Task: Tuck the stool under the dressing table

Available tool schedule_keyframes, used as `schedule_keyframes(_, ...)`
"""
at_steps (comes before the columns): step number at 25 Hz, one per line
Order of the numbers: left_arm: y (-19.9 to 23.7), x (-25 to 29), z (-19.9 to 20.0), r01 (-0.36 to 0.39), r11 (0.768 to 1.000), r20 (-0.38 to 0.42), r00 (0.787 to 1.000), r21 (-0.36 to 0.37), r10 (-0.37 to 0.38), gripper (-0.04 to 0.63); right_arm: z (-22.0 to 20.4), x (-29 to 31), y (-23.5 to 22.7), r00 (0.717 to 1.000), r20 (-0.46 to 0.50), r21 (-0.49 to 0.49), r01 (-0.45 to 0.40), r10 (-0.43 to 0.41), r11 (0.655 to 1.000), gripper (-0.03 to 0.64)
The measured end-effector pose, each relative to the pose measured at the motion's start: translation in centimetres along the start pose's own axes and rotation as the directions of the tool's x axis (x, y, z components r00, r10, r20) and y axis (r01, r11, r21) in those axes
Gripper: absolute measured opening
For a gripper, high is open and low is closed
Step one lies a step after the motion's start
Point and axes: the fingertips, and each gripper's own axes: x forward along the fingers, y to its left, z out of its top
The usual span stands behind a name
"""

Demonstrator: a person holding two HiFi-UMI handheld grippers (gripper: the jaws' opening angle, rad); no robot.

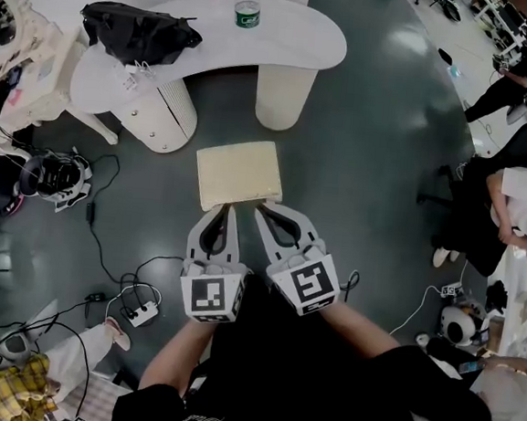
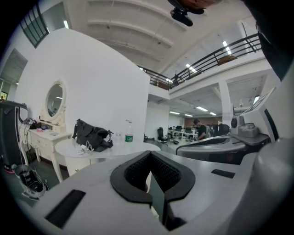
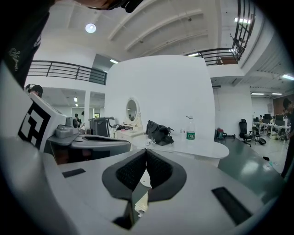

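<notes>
Basically, the stool (image 1: 239,174) is a low seat w/ a flat, cream, padded-looking top, rectangular w/ softly rounded corners; its legs are hidden under the top in the head view. It stands on the dark, glossy grey-green floor (image 1: 377,169), in front of the bench (image 1: 297,34) and clear of it, not under the top, approx. facing the gap btwn the two pedestals. Its long axis runs across the head view, roughly along the bench's front edge, turned slightly so the right end sits a bit further from the person. The bench has a smooth white kidney-shaped top on two pale round supports: a ribbed pedestal (image 1: 166,114) at left, a plain pedestal (image 1: 285,92) at right. On it are a crumpled black bag (image 1: 137,31) w/ a soft fabric look and a clear plastic bottle (image 1: 247,9) w/ a green label. The left gripper (image 1: 229,209) and right gripper (image 1: 266,207) sit side by side, grey plastic shells w/ black-and-white marker cubes (image 1: 210,297), both pointing at the stool's near edge. Their tips overlap that edge in the head view; contact can't be told. The left fingers (image 2: 133,176) are clenched, finely textured black pads pressed together w/ nothing btwn them. The right fingers (image 3: 126,172) are likewise clenched & empty. Thin black cables (image 1: 104,255) & a white power strip (image 1: 142,314) lie on the floor at left.
</notes>
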Motion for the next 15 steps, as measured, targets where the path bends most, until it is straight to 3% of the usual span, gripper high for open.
schedule_keyframes(7,1.4,-0.6,-1.3,0.025,1.0,-0.039,0.999,0.002,-0.025,0.005,-1.8,0.8,1.5,0.998,-0.064,0.095,0.018,-0.012,0.995,0.006)
schedule_keyframes(11,1.6,0.2,-2.3,0.036,0.999,-0.067,0.997,-0.003,-0.036,0.005,-2.5,1.4,1.2,0.997,-0.079,0.074,0.006,0.0,0.997,0.006)
schedule_keyframes(15,1.7,1.7,-2.8,0.044,0.999,-0.09,0.995,-0.003,-0.044,0.005,-3.1,2.4,0.1,0.996,-0.092,0.115,0.004,0.007,0.993,0.006)
